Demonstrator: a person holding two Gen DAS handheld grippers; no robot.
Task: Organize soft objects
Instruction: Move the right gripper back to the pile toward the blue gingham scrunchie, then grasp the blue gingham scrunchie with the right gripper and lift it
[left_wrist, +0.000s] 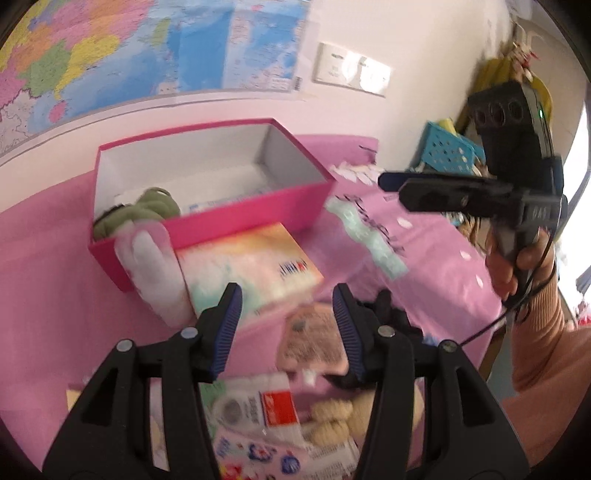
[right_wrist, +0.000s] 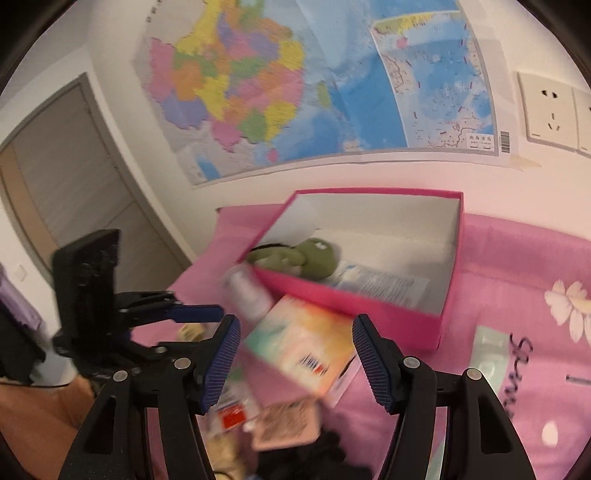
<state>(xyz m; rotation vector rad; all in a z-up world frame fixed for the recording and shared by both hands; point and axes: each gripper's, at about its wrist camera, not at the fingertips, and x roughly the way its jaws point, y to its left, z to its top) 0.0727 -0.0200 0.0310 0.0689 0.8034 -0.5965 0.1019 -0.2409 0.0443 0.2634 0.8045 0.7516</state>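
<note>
The box (right_wrist: 354, 302) is hot pink outside and pale grey-white within, holding an olive-green plush (right_wrist: 314, 258). Under the box, the cloth (right_wrist: 517, 266) is pink with white flowers (and dark script). Before the box lies a packet (left_wrist: 251, 269) in peach, orange and mint. Above the box hangs a many-coloured map (right_wrist: 295, 81), blue-sead.

Wall: I face a pale wall with a big coloured map (right_wrist: 303, 88) taped across it.
Sockets: white outlet plates (right_wrist: 550, 112) at upper right of my right view.
Door: grey door (right_wrist: 70, 192) at left.
Surface: pink flowered sheet (right_wrist: 524, 266).
Light: bright window strip (left_wrist: 580, 192) at right edge of my left view.
</note>
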